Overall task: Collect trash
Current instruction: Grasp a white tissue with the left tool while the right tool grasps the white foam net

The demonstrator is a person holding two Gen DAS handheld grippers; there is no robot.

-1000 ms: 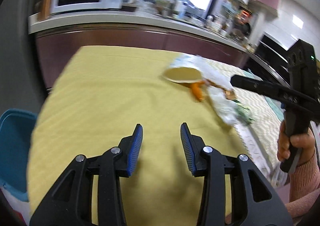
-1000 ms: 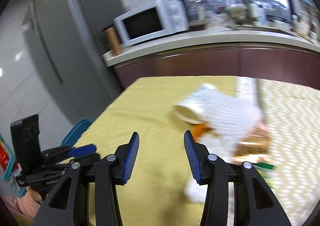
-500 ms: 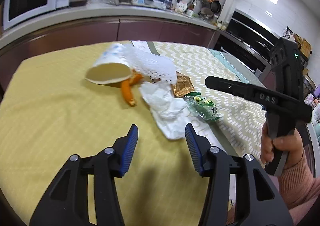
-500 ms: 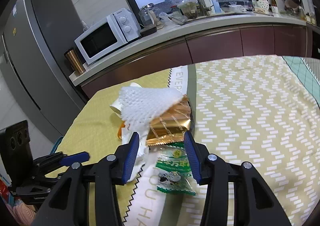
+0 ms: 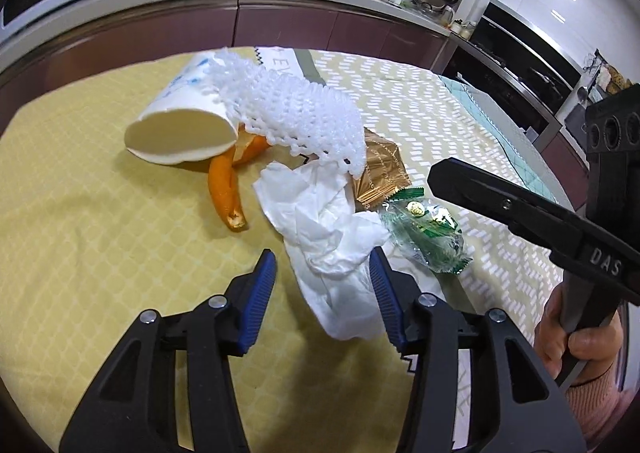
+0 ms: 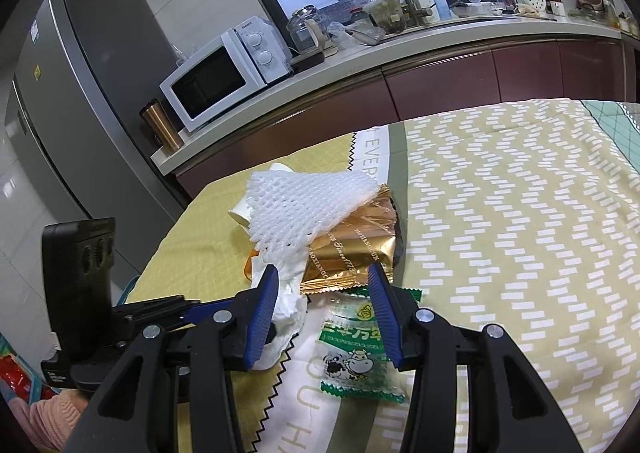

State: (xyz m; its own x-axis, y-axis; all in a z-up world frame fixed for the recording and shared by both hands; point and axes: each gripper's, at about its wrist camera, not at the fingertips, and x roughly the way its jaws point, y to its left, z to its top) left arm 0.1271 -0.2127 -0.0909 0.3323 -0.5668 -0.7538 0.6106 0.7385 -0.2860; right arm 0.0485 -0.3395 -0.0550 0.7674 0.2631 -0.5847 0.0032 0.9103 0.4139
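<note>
A heap of trash lies on the yellow tablecloth (image 5: 80, 237): a tipped paper cup (image 5: 180, 125), white foam netting (image 5: 296, 113), an orange peel (image 5: 226, 189), a crumpled white tissue (image 5: 332, 237), a gold wrapper (image 5: 380, 173) and a green candy wrapper (image 5: 428, 229). My left gripper (image 5: 322, 293) is open, its jaws either side of the tissue's near end. My right gripper (image 6: 322, 313) is open just above the green wrapper (image 6: 356, 353) and the gold wrapper (image 6: 352, 249), empty. The netting (image 6: 304, 209) and the tissue (image 6: 288, 309) show in the right wrist view too.
A kitchen counter (image 6: 360, 53) with a white microwave (image 6: 224, 73), a copper tumbler (image 6: 162, 129) and a sink tap runs behind the table. A grey fridge (image 6: 80, 113) stands at the left. The patterned cloth (image 6: 520, 233) stretches to the right.
Both grippers have moved in toward the trash heap. The left gripper now straddles the tissue; the right gripper has come down over the green and gold wrappers. Both stayed open.
</note>
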